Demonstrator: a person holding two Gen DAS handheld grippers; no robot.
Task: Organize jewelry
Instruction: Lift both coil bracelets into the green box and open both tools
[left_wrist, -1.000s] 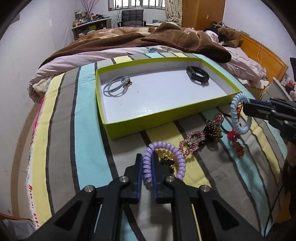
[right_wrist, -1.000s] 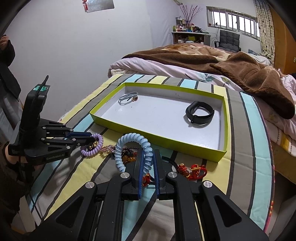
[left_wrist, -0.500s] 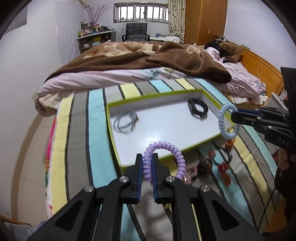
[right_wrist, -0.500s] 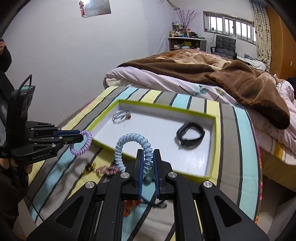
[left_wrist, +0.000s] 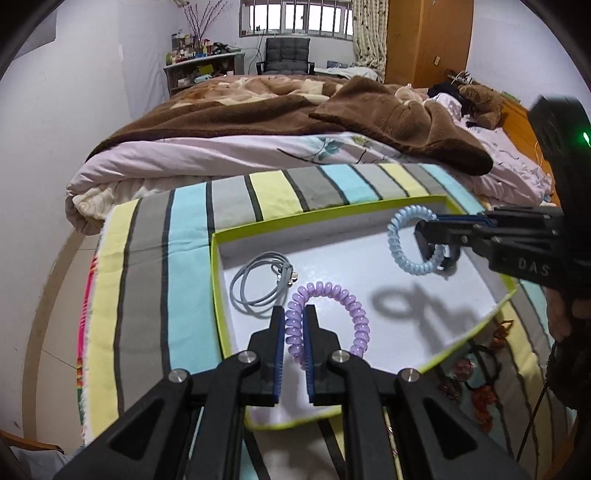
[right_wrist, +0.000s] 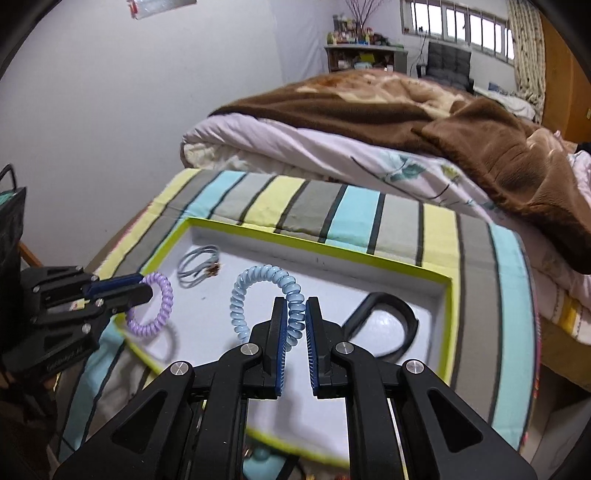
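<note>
My left gripper is shut on a purple spiral hair tie and holds it above the white floor of the green-rimmed tray. Over the same tray my right gripper is shut on a light blue spiral hair tie. Each gripper shows in the other's view: the right gripper with the blue tie, the left gripper with the purple tie. A grey cord bracelet and a black wristband lie in the tray.
The tray rests on a striped blanket at the foot of a bed. Several loose beaded pieces lie on the blanket by the tray's near right side. A folded quilt and a brown blanket are heaped behind the tray. The bed's left edge drops to the floor.
Both grippers have moved forward from above the loose jewelry on the blanket to above the tray, each still shut on its spiral tie.
</note>
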